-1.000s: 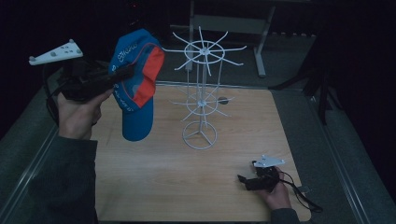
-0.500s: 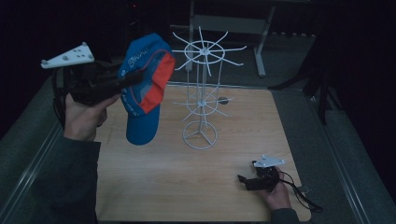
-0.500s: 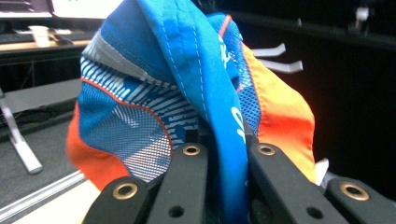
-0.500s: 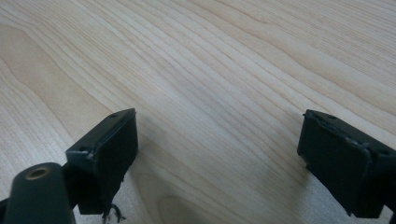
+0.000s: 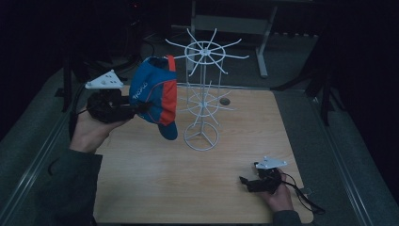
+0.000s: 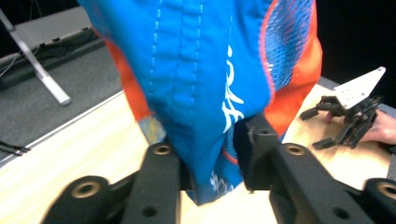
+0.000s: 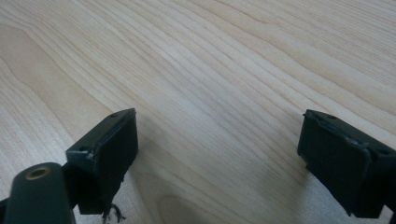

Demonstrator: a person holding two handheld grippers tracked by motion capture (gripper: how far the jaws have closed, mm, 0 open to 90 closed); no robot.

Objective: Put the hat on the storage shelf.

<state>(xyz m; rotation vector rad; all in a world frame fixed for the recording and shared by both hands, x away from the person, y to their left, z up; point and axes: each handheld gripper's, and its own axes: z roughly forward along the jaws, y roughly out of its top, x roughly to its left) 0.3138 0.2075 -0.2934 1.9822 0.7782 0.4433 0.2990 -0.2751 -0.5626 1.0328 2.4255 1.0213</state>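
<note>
A blue and orange cap (image 5: pixel 153 92) hangs in the air left of the white wire rack (image 5: pixel 202 94), its top edge at the tip of one upper arm; whether it rests on that arm I cannot tell. My left gripper (image 5: pixel 141 107) points at the cap from the left. In the left gripper view the cap (image 6: pixel 210 70) droops between the jaws of the left gripper (image 6: pixel 210 140), which have just been opening and stand apart around the fabric. My right gripper (image 5: pixel 247 181) lies on the table at the front right, and in its own view the right gripper (image 7: pixel 219 149) is open over bare wood.
The rack stands on a round wire base in the middle of the wooden table (image 5: pixel 155 179), with two tiers of spokes. A metal frame leg (image 5: pixel 261 52) and dark floor lie beyond the far edge. A cable trails from the right gripper toward the front right corner.
The left hand has carried the cap rightward and down toward the rack's upper arm. The cap has turned so its peak hangs downward. The right gripper has not moved.
</note>
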